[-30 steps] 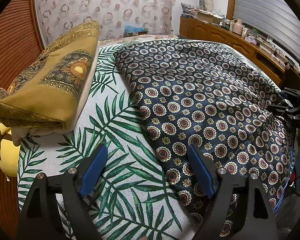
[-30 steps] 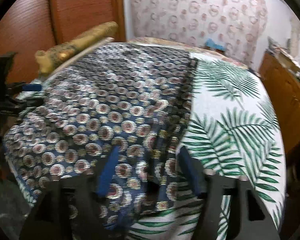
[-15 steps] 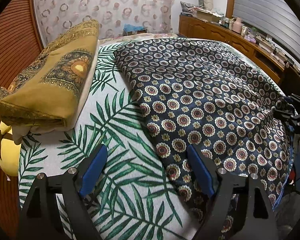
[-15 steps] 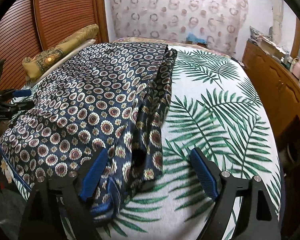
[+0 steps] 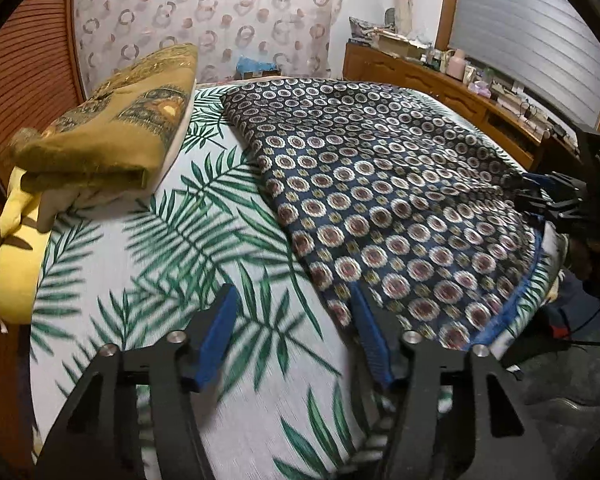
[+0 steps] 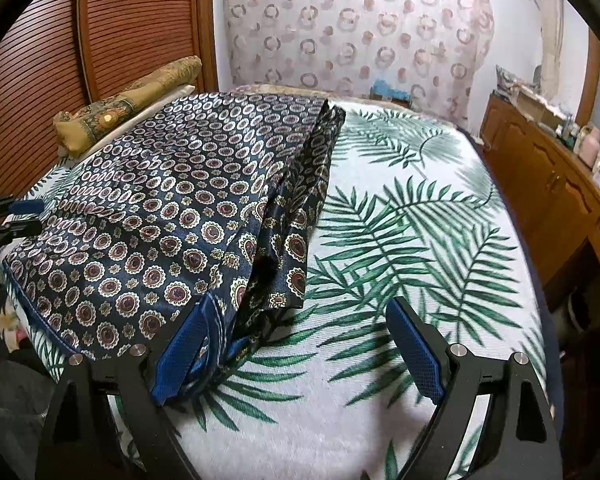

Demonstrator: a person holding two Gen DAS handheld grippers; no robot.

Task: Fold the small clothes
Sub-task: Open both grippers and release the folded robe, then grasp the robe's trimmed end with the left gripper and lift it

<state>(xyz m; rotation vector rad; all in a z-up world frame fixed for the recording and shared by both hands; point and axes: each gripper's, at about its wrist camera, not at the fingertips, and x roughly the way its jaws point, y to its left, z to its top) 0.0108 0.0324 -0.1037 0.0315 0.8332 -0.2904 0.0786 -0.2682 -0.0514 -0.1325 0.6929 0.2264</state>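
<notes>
Altogether: one navy patterned garment (image 5: 384, 184), two grippers (image 5: 292, 334) (image 6: 300, 354).

Home bedroom, bed (image 5: 148, 240), curtain (image 6: 360, 32), dresser (image 6: 548, 184)

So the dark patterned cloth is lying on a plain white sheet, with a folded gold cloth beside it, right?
Not quite: the sheet isn't plain. It's white with green palm leaves, as the right wrist view shows. The dark patterned cloth does lie on it, with the folded gold cloth beside it.

Two wrist fisheyes low over the bed's near edge, angled down, sharing the patterned cloth (image 5: 380, 184).
</notes>
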